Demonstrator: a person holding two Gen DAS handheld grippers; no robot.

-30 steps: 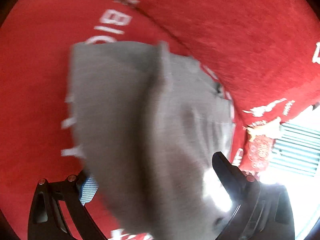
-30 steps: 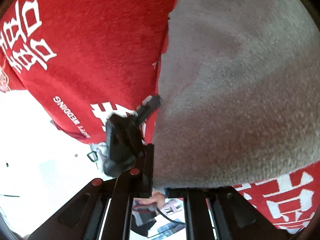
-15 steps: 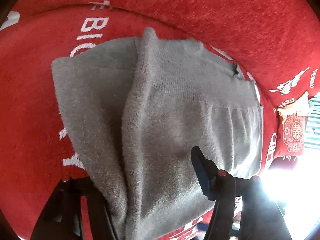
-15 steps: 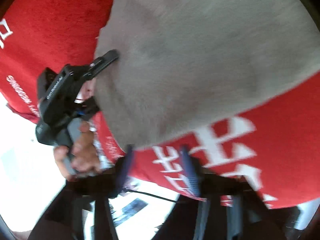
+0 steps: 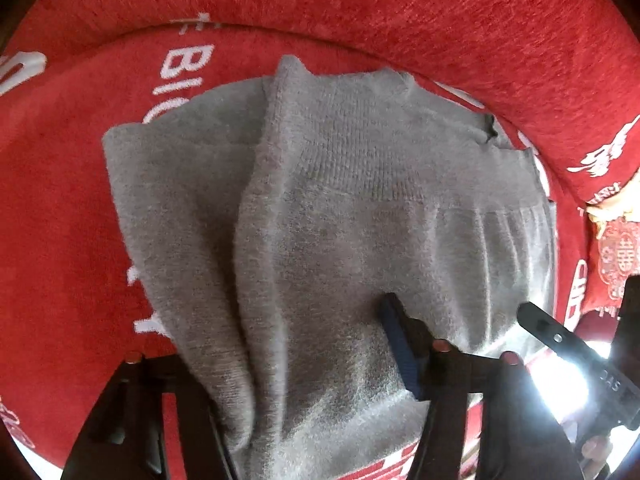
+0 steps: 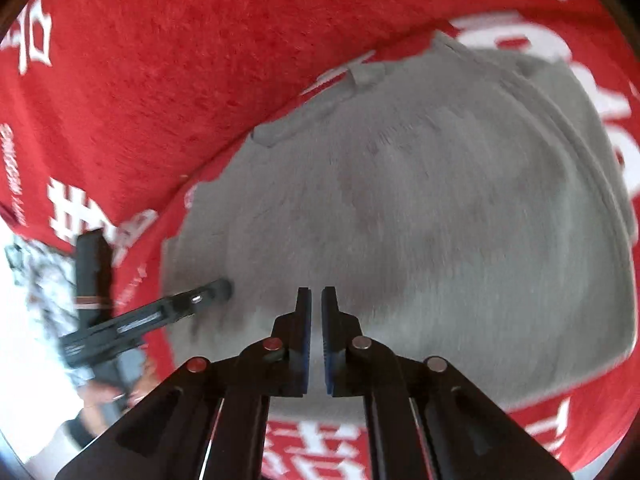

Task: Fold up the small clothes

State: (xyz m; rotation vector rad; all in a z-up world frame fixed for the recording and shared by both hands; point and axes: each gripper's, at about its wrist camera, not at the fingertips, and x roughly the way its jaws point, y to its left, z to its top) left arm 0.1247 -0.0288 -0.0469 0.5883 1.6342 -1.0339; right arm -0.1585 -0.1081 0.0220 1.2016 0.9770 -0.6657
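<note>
The grey knit garment (image 5: 360,240) lies on the red blanket (image 5: 400,8), bunched between my left claw's (image 5: 304,392) half-closed, just-closing fingers, long axis running away from them, while my right claw (image 6: 316,320) hovers empty, pinched together.

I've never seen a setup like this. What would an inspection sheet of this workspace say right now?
Surface: red cover with white lettering, soft and plush.
Job's things: one grey knitted garment, lying partly folded on the cover with a raised crease.
Clutter: a red patterned item at the cover's edge.
Grippers: left gripper has the garment between its fingers, and its jaws have just been closing; whether they pinch the cloth cannot be told. Right gripper is shut on nothing, above the garment.
Cables: nothing seen.
Surroundings: a bright area beyond the cover, too washed out to read.
</note>
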